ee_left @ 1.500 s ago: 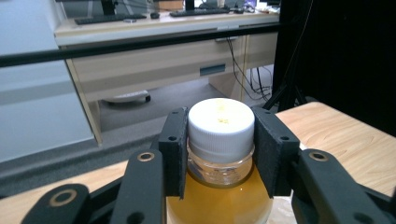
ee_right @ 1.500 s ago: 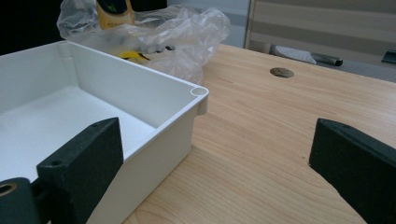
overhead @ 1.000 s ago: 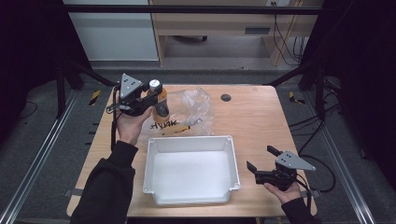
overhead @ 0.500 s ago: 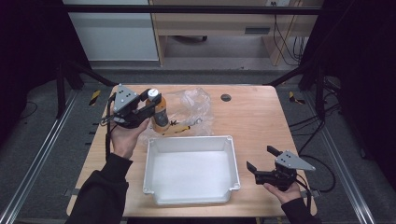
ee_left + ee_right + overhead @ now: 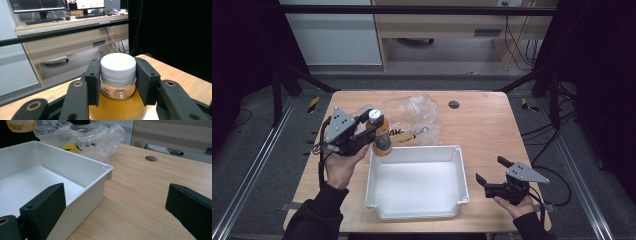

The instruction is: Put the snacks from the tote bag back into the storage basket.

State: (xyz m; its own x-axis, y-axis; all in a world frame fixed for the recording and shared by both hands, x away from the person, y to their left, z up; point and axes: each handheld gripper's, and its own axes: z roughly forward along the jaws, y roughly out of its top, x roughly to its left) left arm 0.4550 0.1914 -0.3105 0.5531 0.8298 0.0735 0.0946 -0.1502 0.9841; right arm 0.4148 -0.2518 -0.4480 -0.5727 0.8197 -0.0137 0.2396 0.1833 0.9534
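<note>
The left gripper (image 5: 371, 131), jaws pinching the bottle (image 5: 379, 134) by its cap above the white bin's (image 5: 419, 151) far-left corner, seems mid-transfer and next needs lowering inside, while the right gripper (image 5: 491, 171) rests spread on the surface (image 5: 492, 125).

A dark round hole (image 5: 454, 104) sits in the wooden counter (image 5: 492, 135) toward its far right, and beyond the counter's far edge stand a desk (image 5: 447, 25) and a grey cabinet (image 5: 332, 35) on the floor.
</note>
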